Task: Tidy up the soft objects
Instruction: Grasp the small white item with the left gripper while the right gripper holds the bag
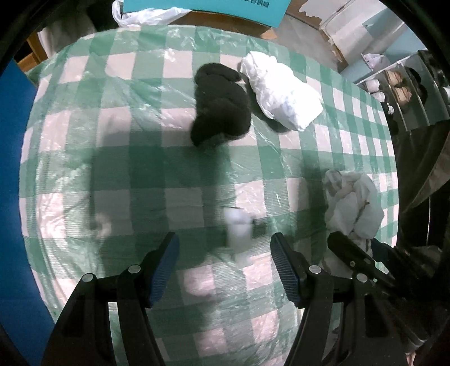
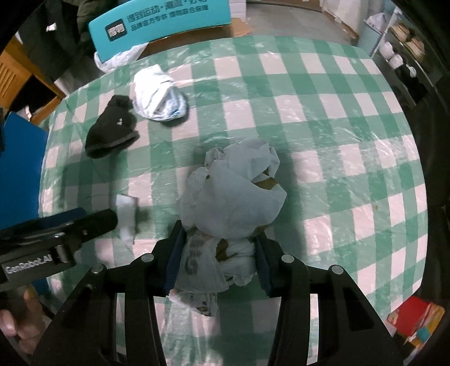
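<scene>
A round bench (image 2: 323,118) covered in a green-and-white checked cloth under clear plastic carries several soft things, well spread out.

The right gripper (image 2: 218,261) is closed around the near end of a crumpled white cloth bundle (image 2: 233,194), its two fingers pressing the fabric from either side. The bundle is lumpy and loosely wadded, pale with brownish patches and some grey lettering, and most of it spills forward past the fingers onto the bench. Held at one end like this, it looks ready to be lifted or dragged toward the other items.

The left gripper (image 1: 225,270) hangs wide open just above the bench, holding nothing. Directly ahead, between its blue-padded fingers (image 1: 166,267), lies a small white item (image 1: 239,228), blurred, possibly a rolled sock; it appears to be lined up for a grasp.

Farther across the bench, a black knitted sock or cap (image 2: 112,131) lies rolled, touching or just beside a folded white cloth (image 2: 160,95) with faint blue markings. These two seem to form a gathering spot, so the sorting appears partly done.

A teal printed box (image 2: 157,25) stands beyond the far edge of the bench.
</scene>
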Tool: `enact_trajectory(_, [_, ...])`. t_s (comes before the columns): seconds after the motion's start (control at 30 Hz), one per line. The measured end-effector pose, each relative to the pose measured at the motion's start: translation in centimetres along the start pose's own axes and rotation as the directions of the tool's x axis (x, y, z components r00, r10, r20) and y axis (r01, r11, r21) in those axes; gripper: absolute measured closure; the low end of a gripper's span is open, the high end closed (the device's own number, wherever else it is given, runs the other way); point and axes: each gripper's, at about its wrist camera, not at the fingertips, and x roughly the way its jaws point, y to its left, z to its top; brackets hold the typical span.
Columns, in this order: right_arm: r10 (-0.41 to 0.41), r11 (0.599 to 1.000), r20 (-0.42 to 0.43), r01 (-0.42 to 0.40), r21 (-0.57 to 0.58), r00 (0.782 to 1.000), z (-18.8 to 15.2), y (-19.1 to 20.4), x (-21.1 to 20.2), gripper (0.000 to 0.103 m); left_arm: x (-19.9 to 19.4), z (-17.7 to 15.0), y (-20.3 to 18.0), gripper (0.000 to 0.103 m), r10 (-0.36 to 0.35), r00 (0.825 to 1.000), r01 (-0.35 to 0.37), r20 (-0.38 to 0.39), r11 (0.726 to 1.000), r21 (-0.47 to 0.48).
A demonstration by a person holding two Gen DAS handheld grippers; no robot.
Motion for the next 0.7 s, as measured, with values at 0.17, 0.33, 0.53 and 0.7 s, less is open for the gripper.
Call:
enact_trajectory(0.17, [0.012,1.000,0.003,-0.012,0.008,1.000,-0.4,-1.0,-0.5,0.058,0.8,0.1,-0.6,0.035,0.023,1.000,-0.023,-0.004,1.000,0.001])
enact_trajectory(0.33, [0.024,1.000,0.003,-0.024,0.015,1.000,-0.4,-0.9,-0.3,0.058,0.9,-0.1,-1.4,0.046,0.064,0.998,-0.065,0.016,0.997,0.035])
enact_trajectory(0.53, [0.040,0.999,0.011,-0.040,0.030,0.999,-0.5,-1.5,-0.7,0.058,1.4,-0.5,-2.6,0.056,0.094,0.995,-0.096,0.024,0.992,0.078])
enact_trajectory(0.7, [0.048,0.998,0.014,-0.048,0.035,0.999,-0.6,-1.6,-0.8,0.058,1.7,-0.9,-3.1,0.087,0.087,0.996,-0.088,0.016,0.991,0.104])
